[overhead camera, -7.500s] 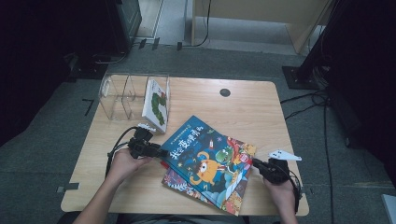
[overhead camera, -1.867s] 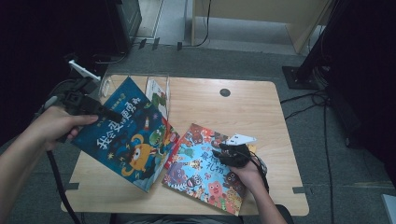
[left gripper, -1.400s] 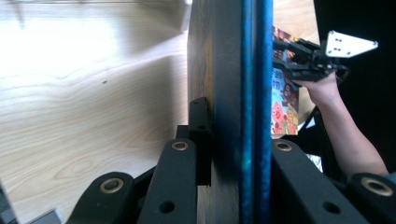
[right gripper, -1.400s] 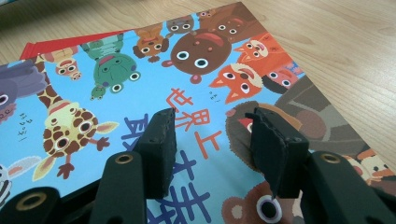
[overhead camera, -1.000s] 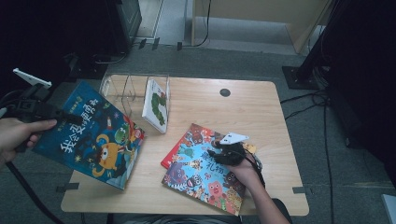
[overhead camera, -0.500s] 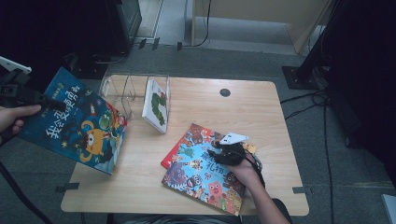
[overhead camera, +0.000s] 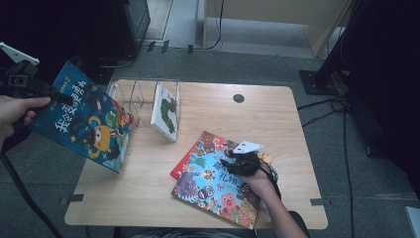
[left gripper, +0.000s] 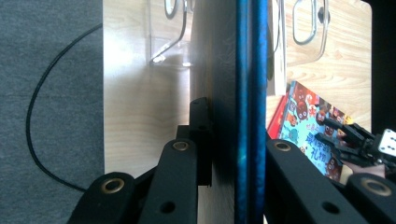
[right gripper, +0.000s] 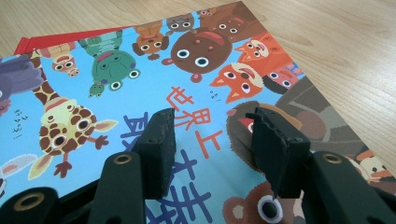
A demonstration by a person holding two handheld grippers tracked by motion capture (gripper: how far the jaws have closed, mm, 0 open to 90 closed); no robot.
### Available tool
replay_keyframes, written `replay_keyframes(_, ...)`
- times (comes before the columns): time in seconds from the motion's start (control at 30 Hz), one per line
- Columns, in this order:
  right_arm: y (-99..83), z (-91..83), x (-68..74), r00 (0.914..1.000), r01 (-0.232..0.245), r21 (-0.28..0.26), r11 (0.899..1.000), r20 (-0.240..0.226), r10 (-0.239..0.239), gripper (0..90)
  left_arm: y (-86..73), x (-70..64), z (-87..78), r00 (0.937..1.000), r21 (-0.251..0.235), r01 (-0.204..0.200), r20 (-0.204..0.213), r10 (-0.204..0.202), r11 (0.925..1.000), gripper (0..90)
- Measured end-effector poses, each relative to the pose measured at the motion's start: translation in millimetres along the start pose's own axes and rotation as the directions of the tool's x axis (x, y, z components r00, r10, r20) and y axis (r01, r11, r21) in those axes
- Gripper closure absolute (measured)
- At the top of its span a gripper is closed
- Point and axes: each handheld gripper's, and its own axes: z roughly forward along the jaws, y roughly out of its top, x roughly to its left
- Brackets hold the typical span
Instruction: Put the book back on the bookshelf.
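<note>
My left gripper (overhead camera: 47, 94) is up beyond the table's left edge, shut on the top corner of a blue picture book (overhead camera: 86, 121) that hangs tilted in the air. In the left gripper view the book's blue edge (left gripper: 246, 93) runs upright between the jaws of my left gripper (left gripper: 238, 144). My right gripper (overhead camera: 229, 158) rests open on an animal-cover book (overhead camera: 213, 183) lying at the table's front right. In the right gripper view my right gripper (right gripper: 217, 140) holds nothing, its pads just above that cover (right gripper: 140, 79).
A clear rack (overhead camera: 141, 96) at the table's back left holds a white book (overhead camera: 166, 111) standing upright. A red book (overhead camera: 182, 166) lies under the animal-cover one. The wooden table (overhead camera: 257, 119) has a round hole (overhead camera: 238, 98) near its far edge. Cables trail on the floor.
My left gripper has carried the blue book off the table, then up and to the left, and now it has swung back a little toward the rack. The right gripper has stayed on the animal-cover book.
</note>
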Motion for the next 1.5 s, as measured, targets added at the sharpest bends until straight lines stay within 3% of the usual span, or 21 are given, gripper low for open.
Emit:
replay_keyframes(0.13, 0.0, 0.1, 0.2, 1.0, 0.003, 0.0, 1.0, 0.0, -0.003, 49.8, 17.1, -3.7, 5.3, 0.9999, -0.003, 0.004, -0.017, -0.004, 1.0, 81.1)
replay_keyframes(0.4, 0.0, 0.3, 2.3, 0.9998, 0.014, 0.004, 1.0, 0.013, -0.015, 49.9, 44.6, -1.3, 17.7, 1.0, -0.036, 0.005, -0.005, -0.006, 0.9993, 81.1)
replay_keyframes(0.8, -0.2, -1.4, 5.4, 0.9997, 0.01, 0.015, 1.0, 0.023, -0.01, 49.8, 75.2, 2.9, 37.5, 0.9998, -0.033, -0.015, -0.014, 0.015, 0.9993, 80.9)
replay_keyframes(1.3, -16.5, -19.1, 8.8, 0.999, -0.014, -0.001, 1.0, 0.043, 0.014, 49.7, 89.9, 14.2, 44.9, 0.9996, -0.017, -0.012, 0.025, 0.012, 0.9998, 79.5)
replay_keyframes(1.33, -18.4, -21.5, 8.0, 0.9988, -0.023, -0.008, 1.0, 0.042, 0.023, 50.3, 89.2, 15.3, 42.7, 0.9987, -0.028, -0.009, 0.049, 0.011, 0.9996, 73.2)
replay_keyframes(1.37, -18.4, -21.5, 8.0, 0.9988, -0.023, -0.008, 1.0, 0.042, 0.023, 50.3, 89.2, 15.3, 42.7, 0.9987, -0.028, -0.009, 0.049, 0.011, 0.9996, 70.4)
replay_keyframes(1.4, -20.2, -24.5, 6.4, 0.9986, -0.038, -0.02, 0.999, 0.037, 0.038, 50.7, 87.6, 13.7, 40.1, 0.9978, -0.036, -0.048, 0.044, 0.05, 0.9982, 67.1)
replay_keyframes(1.5, -21.6, -29.1, 3.5, 0.9975, -0.056, -0.032, 0.998, 0.041, 0.057, 50.9, 84.6, 13.0, 36.7, 0.9973, -0.04, -0.06, 0.039, 0.062, 0.9974, 60.9)
